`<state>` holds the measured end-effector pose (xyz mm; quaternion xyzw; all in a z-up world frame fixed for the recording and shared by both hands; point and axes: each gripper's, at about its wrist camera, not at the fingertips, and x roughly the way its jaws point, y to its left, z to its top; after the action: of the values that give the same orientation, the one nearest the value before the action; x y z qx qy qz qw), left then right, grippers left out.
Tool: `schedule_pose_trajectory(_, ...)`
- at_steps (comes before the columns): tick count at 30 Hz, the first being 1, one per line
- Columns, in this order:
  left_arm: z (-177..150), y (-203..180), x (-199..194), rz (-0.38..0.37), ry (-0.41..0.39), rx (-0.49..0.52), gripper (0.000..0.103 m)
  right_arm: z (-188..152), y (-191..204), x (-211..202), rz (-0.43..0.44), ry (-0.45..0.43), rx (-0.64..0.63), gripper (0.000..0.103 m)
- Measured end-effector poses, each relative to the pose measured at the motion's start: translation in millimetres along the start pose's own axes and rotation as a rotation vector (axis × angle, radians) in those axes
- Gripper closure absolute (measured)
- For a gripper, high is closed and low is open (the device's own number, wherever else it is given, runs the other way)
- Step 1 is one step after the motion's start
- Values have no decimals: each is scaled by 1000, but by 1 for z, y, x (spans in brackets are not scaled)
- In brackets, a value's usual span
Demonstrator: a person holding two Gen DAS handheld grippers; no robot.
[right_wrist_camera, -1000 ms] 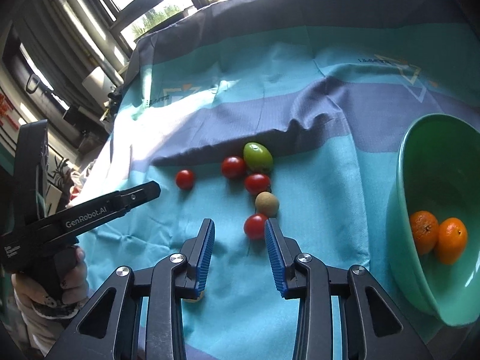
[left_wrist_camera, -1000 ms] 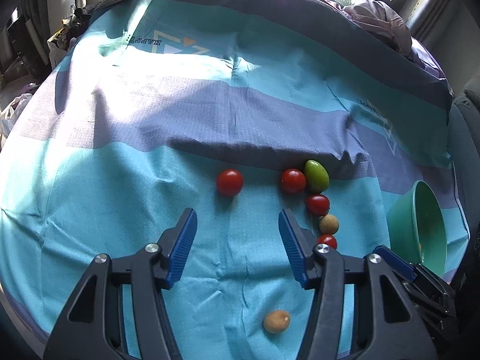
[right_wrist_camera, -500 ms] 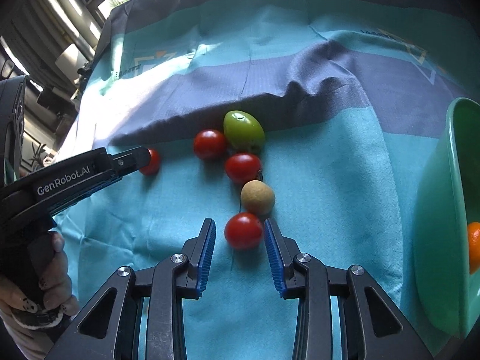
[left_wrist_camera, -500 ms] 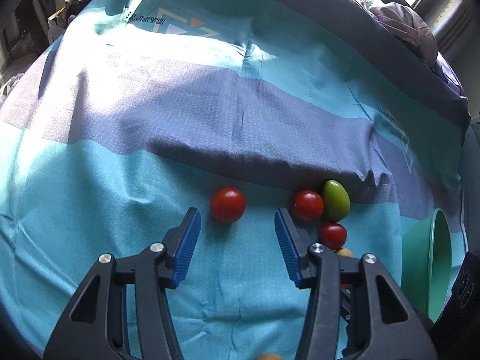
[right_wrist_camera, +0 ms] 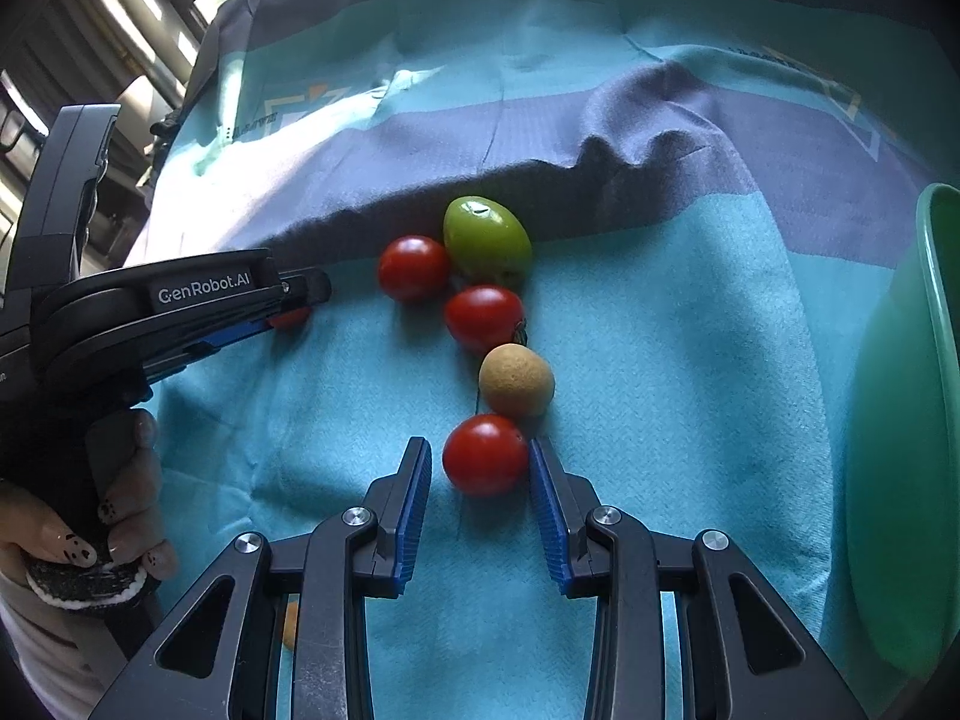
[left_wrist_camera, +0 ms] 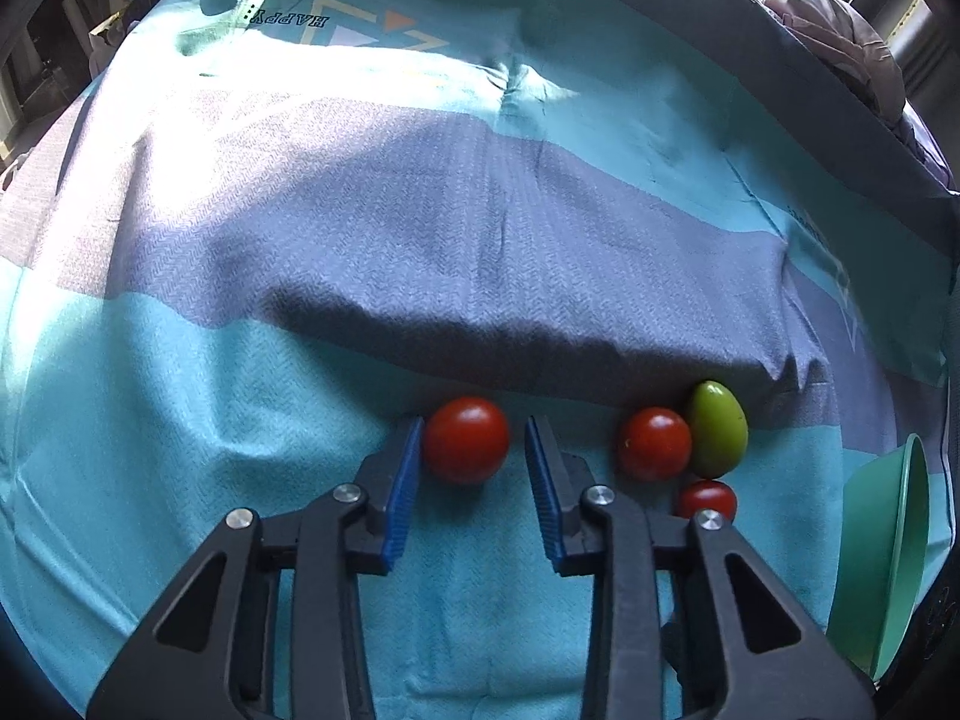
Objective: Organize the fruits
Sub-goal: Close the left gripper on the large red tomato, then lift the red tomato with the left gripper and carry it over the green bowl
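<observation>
Now, left gripper (left_wrist_camera: 474,462): fingers apart, a lone tomato (left_wrist_camera: 467,439) between them, unclamped.
Right gripper (right_wrist_camera: 480,480): fingers spread around the nearest tomato (right_wrist_camera: 485,455), right pad (right_wrist_camera: 543,489) just touching.
Green fruit (right_wrist_camera: 486,235): landmark at the cloth fold; two tomatoes (right_wrist_camera: 414,267) touching it, a tan fruit (right_wrist_camera: 516,380) nearer the right gripper.
Green bowl (right_wrist_camera: 936,276): well right of the green fruit.
Cloth (right_wrist_camera: 660,330): teal and grey, under everything.
</observation>
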<state>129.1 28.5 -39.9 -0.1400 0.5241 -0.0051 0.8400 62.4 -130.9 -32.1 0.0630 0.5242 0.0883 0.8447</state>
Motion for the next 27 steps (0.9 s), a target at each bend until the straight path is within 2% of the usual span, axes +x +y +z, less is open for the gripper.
schedule_pose_trajectory(2,-1,-1,0,16,-8,18,75,0,1,0,-8,-3,-5,67)
schedule_pose_trajectory(4,-1,0,0,14,-10,19,76,-1,2,0,-24,-7,-12,72)
schedule_pose_trajectory(12,-4,-2,-4,25,-19,31,76,-2,7,0,-43,-14,-25,73)
schedule_pose_trajectory(27,-23,-15,-53,61,-128,89,75,-7,3,-22,-12,-63,-2,73)
